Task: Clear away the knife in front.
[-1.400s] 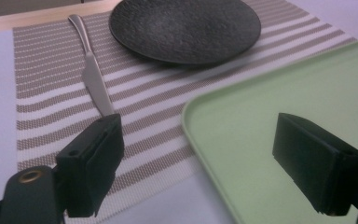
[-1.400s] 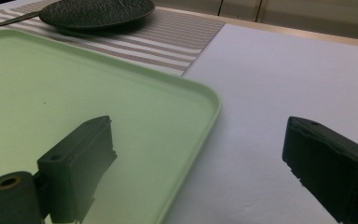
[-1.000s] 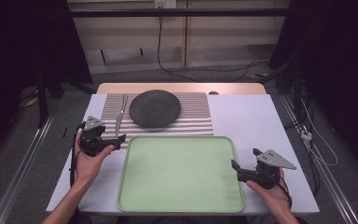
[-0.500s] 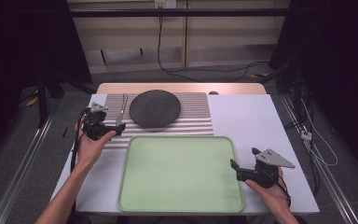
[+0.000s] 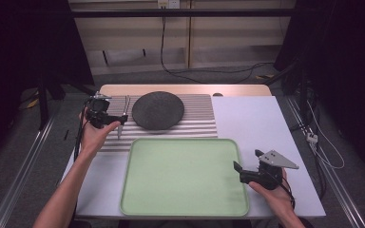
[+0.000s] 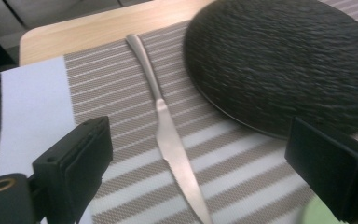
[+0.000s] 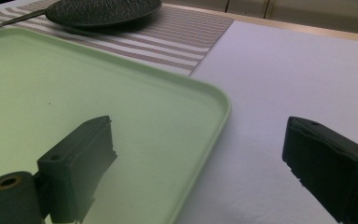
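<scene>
A silver knife lies on the striped placemat, just left of a round black plate. My left gripper hovers low over the knife, open, with one jaw on each side of the blade. In the left gripper view the plate lies at the upper right. My right gripper is open at the right edge of the empty green tray. In the right gripper view its jaws straddle the tray's rim, holding nothing.
The white table surface stretches to the right of the placemat and tray. A bare wooden strip runs along the far edge. Cables trail on the floor beyond the table and at its right.
My left gripper has moved away from the tray's left side, forward onto the placemat and over the knife. The right gripper has barely moved.
</scene>
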A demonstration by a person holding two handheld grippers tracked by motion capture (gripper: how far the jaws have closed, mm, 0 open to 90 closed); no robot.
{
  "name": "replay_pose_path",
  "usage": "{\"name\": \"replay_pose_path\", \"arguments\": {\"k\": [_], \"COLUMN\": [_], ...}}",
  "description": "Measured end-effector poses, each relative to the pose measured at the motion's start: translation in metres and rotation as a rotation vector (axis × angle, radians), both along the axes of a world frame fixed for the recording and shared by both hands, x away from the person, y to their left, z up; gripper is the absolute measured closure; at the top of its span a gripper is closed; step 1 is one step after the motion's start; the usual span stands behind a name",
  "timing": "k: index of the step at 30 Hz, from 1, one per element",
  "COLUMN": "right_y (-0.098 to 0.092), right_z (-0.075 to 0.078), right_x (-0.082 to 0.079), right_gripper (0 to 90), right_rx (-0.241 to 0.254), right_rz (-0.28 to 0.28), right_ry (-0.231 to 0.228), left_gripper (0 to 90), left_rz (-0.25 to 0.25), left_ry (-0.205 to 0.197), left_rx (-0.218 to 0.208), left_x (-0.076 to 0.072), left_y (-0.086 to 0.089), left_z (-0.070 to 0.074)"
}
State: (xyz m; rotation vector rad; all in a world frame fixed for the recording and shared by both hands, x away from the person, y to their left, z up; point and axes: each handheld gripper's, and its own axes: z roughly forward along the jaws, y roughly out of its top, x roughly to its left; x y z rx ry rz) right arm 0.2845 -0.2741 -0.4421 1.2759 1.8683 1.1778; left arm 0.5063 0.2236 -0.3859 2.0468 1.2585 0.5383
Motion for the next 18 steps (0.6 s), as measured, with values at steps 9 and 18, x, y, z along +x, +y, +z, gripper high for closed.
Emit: {"name": "replay_pose_path", "arguments": {"k": [9,18], "right_y": [0.000,0.000], "right_z": [0.000,-0.001], "right_x": [0.001,0.001], "right_gripper": [9.3,9.5], "right_rx": [0.001,0.010], "right_rz": [-0.003,0.005], "right_ry": [0.003,0.011], "left_gripper": [12.8,16.6], "left_rz": [0.040,0.099], "left_ry": [0.020,0.054], "left_rx": [0.016,0.062], "left_x": [0.029,0.056], "left_y": [0.005,0.010], "left_z": [-0.009,-0.028]}}
